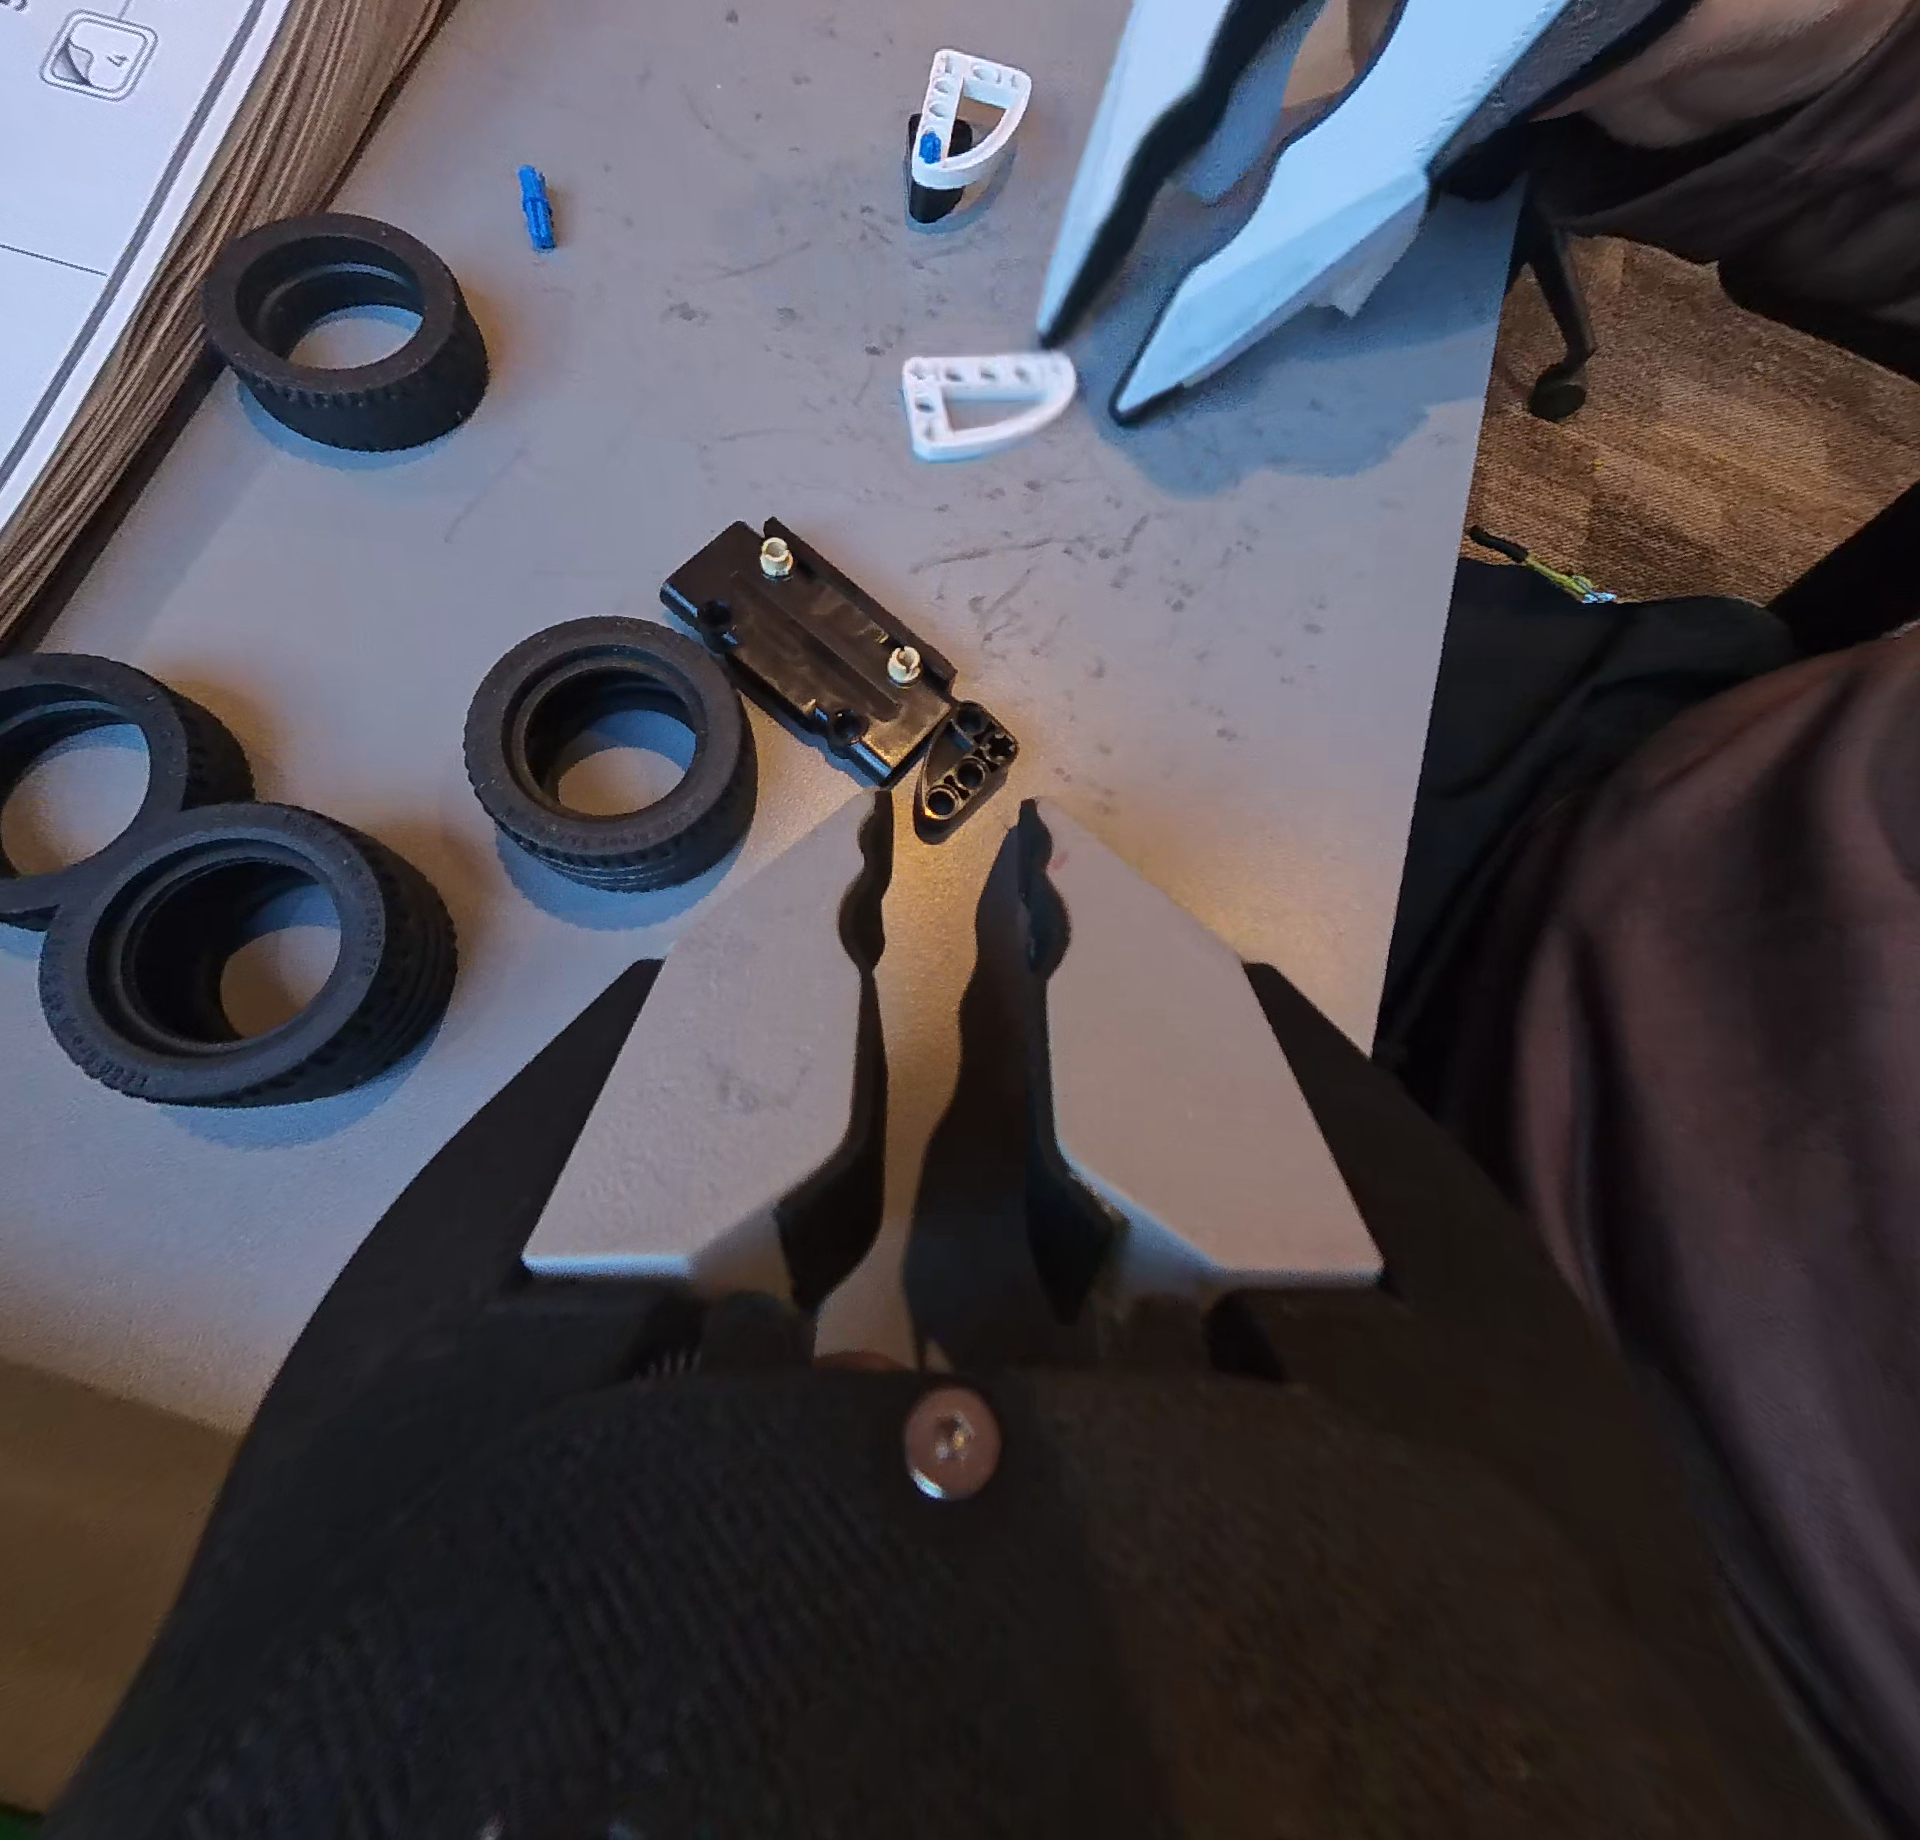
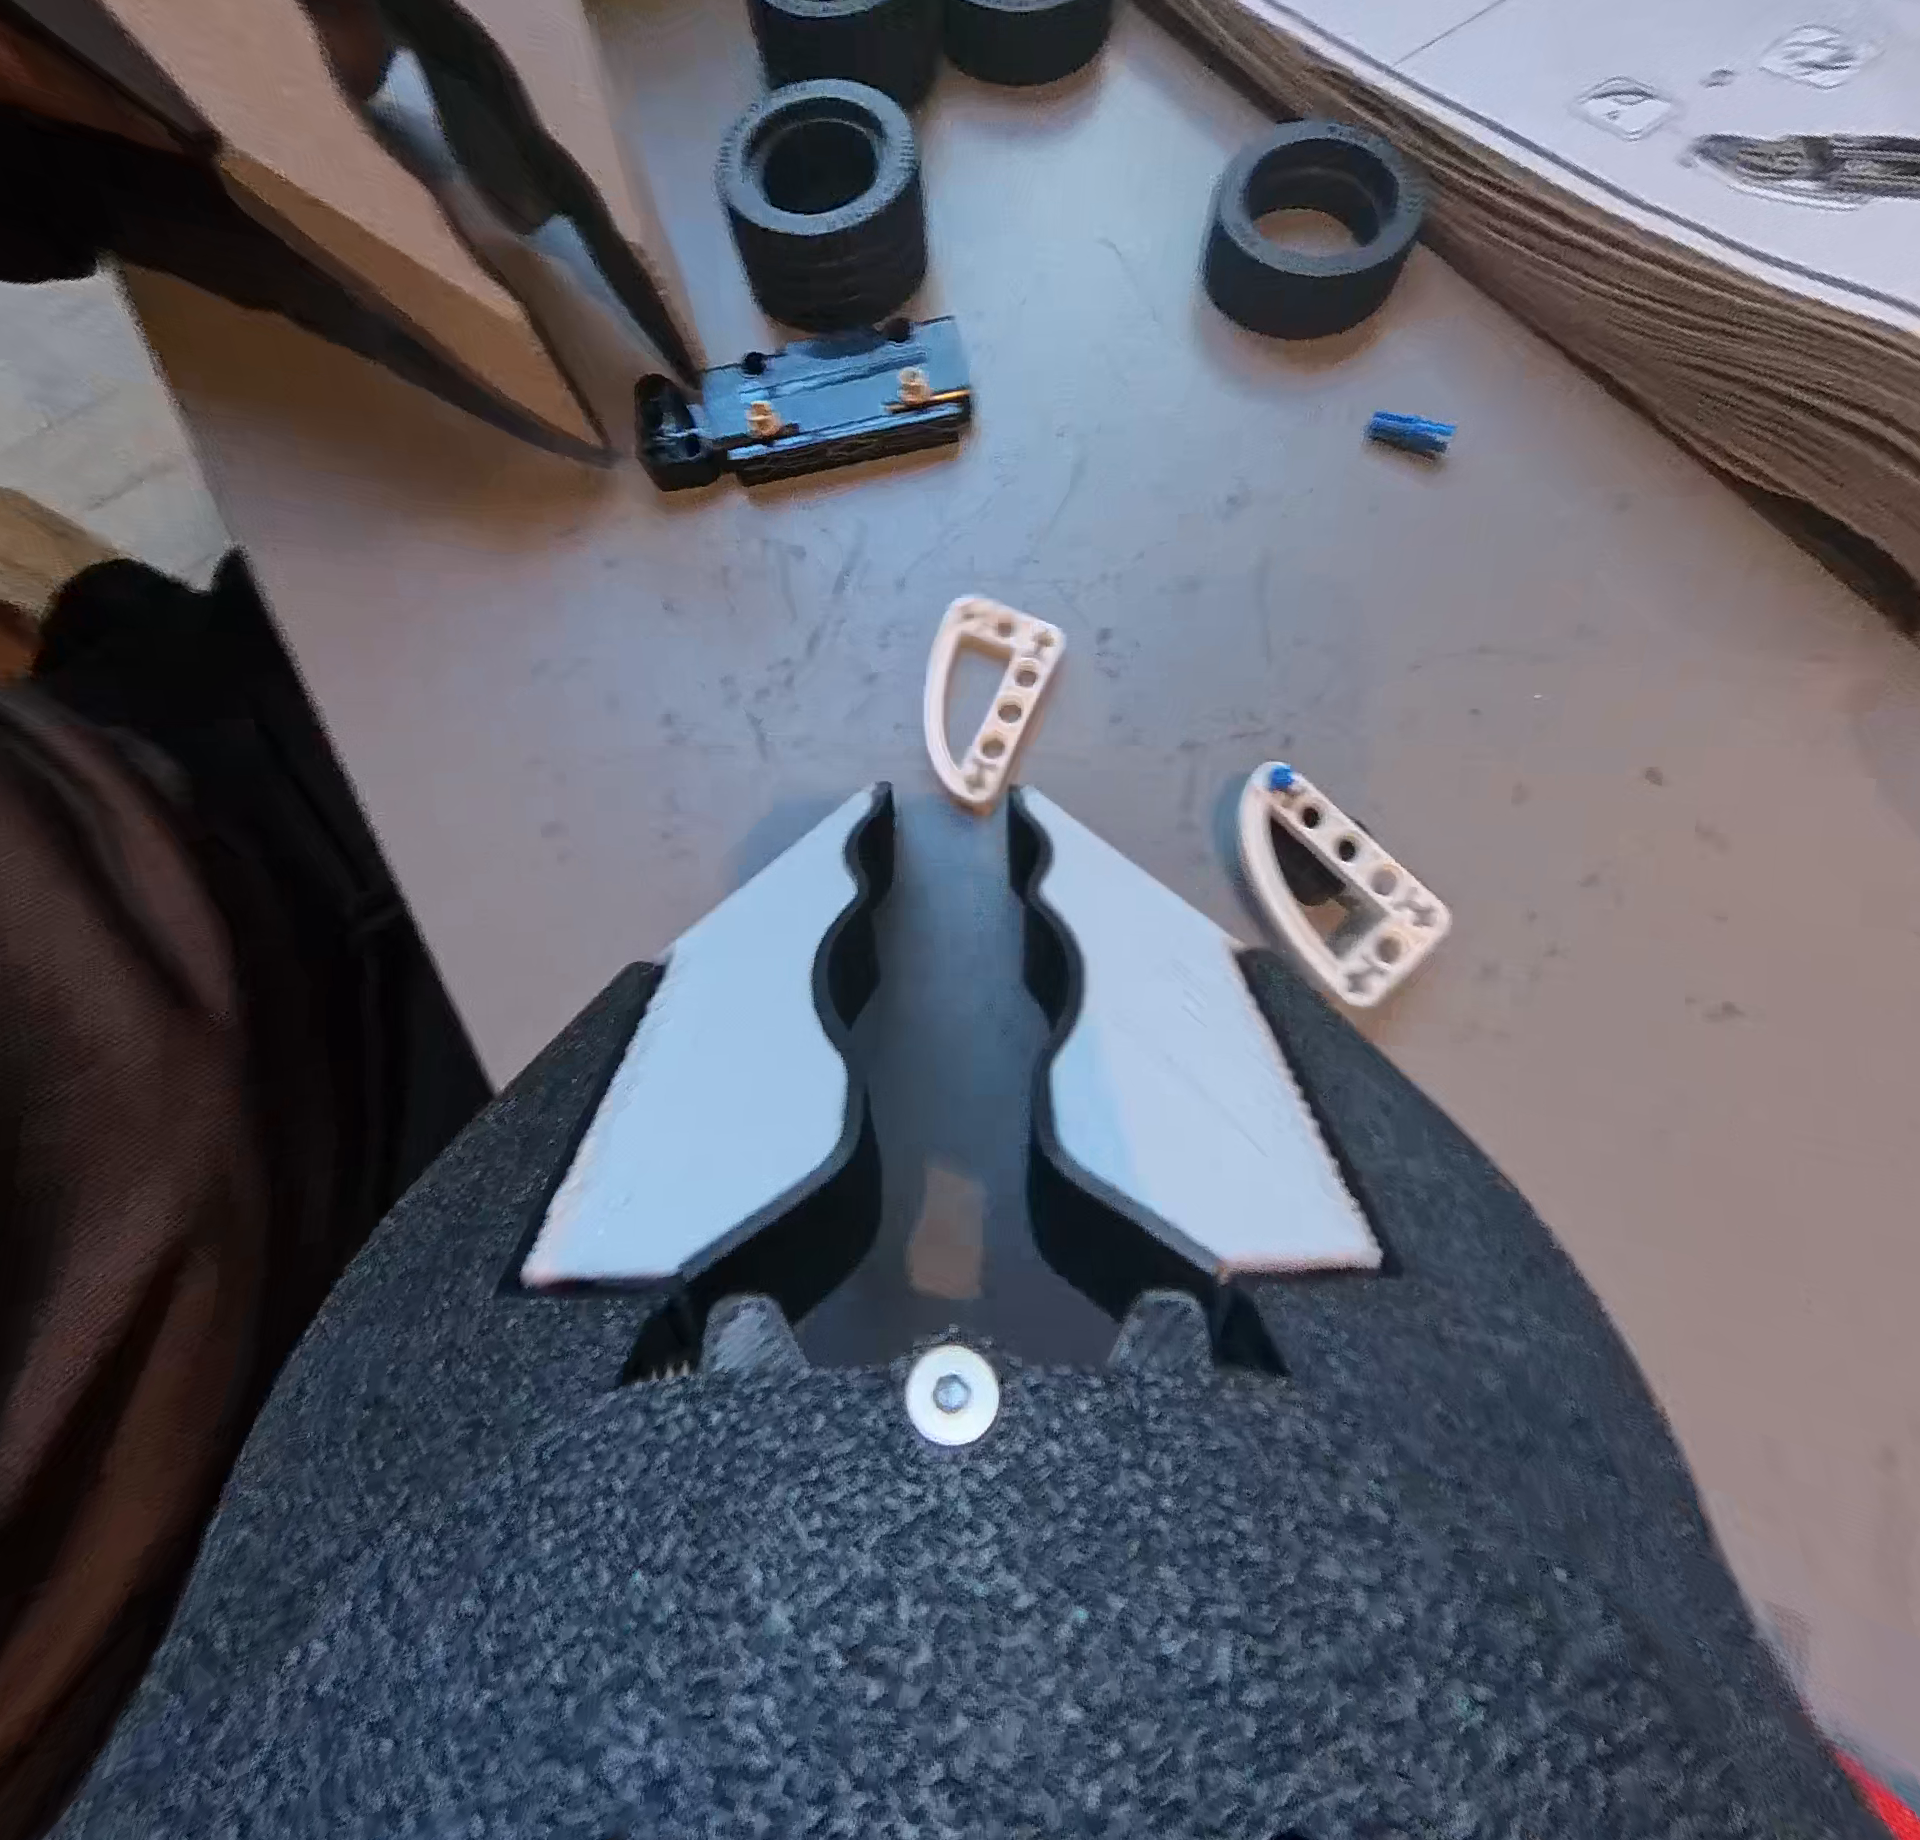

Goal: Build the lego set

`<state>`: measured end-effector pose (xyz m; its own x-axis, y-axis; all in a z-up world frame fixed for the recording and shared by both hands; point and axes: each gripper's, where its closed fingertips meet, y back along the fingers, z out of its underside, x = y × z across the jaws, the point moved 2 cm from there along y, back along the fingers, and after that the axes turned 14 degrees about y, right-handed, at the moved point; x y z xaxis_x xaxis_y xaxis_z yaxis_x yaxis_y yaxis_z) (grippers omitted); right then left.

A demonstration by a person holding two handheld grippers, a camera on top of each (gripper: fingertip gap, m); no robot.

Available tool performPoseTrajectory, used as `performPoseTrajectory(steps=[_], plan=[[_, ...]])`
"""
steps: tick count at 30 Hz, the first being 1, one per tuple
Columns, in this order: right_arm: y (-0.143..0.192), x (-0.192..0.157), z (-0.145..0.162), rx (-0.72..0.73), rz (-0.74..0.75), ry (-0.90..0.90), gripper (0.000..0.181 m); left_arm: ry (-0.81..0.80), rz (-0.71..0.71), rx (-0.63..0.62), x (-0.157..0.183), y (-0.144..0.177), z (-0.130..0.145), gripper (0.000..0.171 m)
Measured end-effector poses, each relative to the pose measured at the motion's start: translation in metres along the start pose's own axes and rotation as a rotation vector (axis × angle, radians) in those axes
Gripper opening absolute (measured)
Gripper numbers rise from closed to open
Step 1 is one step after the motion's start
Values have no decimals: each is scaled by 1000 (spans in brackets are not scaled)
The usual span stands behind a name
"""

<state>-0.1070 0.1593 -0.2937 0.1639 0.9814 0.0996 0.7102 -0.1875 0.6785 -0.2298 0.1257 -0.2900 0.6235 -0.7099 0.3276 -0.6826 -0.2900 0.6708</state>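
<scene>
Both tools gape empty; only our left wrist view shows left tool point(image 1: 951, 814) at black motor block point(image 1: 805, 647), right tool point(image 2: 951, 798) at white panel point(image 2: 992, 704); tyres point(image 2: 826, 201) beyond.

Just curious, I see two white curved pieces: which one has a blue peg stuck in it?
The white piece lying right of the right tongs, stacked on a black part, has it. The bare white piece straight ahead of the tongs has none.

On the grey tabletop point(image 1: 1195, 585), the long black plastic lego block with two pale pins point(image 1: 805, 647) lies just right of one black rubber tyre point(image 1: 608, 751). Three more black rubber tyres point(image 1: 249, 954) lie further left. Two white curved lego panels point(image 1: 982, 403) lie beyond it, a small blue lego pin point(image 1: 536, 206) to their left, beside the printed paper instruction booklet point(image 1: 135, 128).
</scene>
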Motion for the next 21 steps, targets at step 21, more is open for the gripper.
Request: performPoseTrajectory(steps=[21], plan=[[3, -4, -10, 62, 18, 18, 19, -18, 64, -28, 8, 0, 4, 14]])
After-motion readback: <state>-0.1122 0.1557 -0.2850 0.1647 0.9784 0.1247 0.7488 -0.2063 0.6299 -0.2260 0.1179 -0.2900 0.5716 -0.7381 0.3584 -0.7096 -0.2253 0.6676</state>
